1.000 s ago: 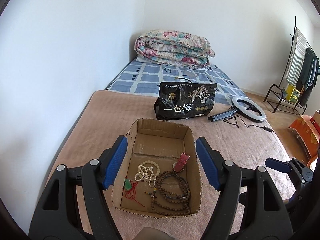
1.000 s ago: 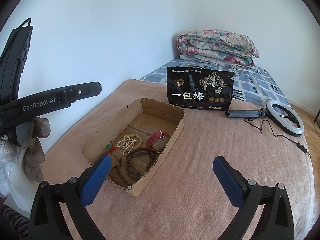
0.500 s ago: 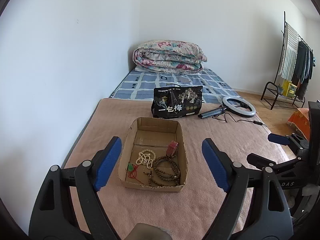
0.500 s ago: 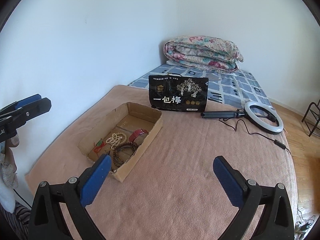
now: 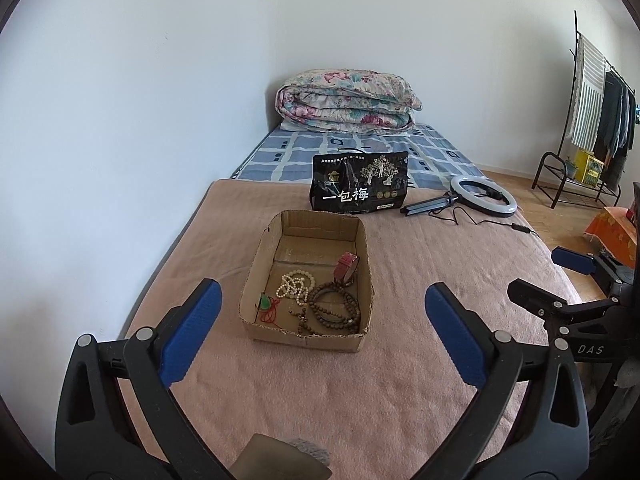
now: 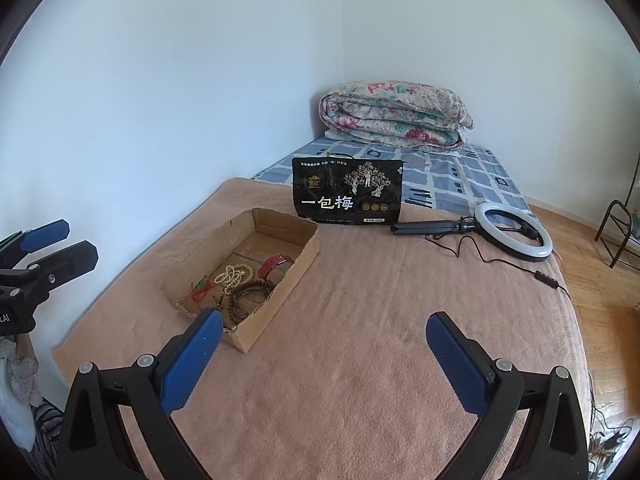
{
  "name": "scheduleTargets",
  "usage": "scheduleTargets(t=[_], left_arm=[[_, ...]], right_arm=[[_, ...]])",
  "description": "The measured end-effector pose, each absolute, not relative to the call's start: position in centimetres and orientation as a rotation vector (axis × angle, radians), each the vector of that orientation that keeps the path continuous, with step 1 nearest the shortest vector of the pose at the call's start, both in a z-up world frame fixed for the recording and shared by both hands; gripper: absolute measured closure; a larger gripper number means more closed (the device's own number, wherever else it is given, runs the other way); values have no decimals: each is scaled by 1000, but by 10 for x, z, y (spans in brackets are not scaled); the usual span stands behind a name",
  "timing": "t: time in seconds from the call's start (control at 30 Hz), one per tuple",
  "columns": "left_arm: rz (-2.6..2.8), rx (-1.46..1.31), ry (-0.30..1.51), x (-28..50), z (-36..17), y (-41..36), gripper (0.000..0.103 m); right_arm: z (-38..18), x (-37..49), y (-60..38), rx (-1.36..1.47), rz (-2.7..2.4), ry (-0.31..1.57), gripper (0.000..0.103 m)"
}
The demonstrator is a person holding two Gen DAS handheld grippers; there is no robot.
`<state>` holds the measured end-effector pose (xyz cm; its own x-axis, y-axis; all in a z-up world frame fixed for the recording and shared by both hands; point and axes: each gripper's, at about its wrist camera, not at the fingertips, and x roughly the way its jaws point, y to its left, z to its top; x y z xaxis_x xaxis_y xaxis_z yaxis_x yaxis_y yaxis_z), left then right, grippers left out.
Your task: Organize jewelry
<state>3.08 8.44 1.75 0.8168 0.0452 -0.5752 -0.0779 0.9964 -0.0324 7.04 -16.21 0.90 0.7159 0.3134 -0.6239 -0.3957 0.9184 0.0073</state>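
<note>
A bed [image 5: 400, 380] covered by a pink blanket [image 6: 360, 380] fills both views, with a folded quilt [image 5: 348, 102] at its far end by the wall. A black bag [image 5: 360, 184] stands upright behind a cardboard box [image 5: 308, 334], and a ring light [image 6: 514, 236] lies flat to the bag's right. The left gripper [image 5: 322, 334] hovers over the blanket near the box, its jaws spread wide and holding nothing; the right gripper [image 6: 324, 356] hangs beside the box, also spread and empty. Inside the box lie dark wooden beads [image 5: 336, 310], a white bead string [image 5: 296, 284], a red strap [image 5: 347, 266] and a green pendant [image 5: 265, 303] on red cord.
</note>
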Motion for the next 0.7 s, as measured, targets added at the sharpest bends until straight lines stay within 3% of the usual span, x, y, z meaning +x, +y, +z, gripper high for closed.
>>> scheduleTargets(t=[0.7], left_arm=[[65,-42,647,34,7,78,0]], right_arm=[[-4,76,-169,-126,354,676,0]])
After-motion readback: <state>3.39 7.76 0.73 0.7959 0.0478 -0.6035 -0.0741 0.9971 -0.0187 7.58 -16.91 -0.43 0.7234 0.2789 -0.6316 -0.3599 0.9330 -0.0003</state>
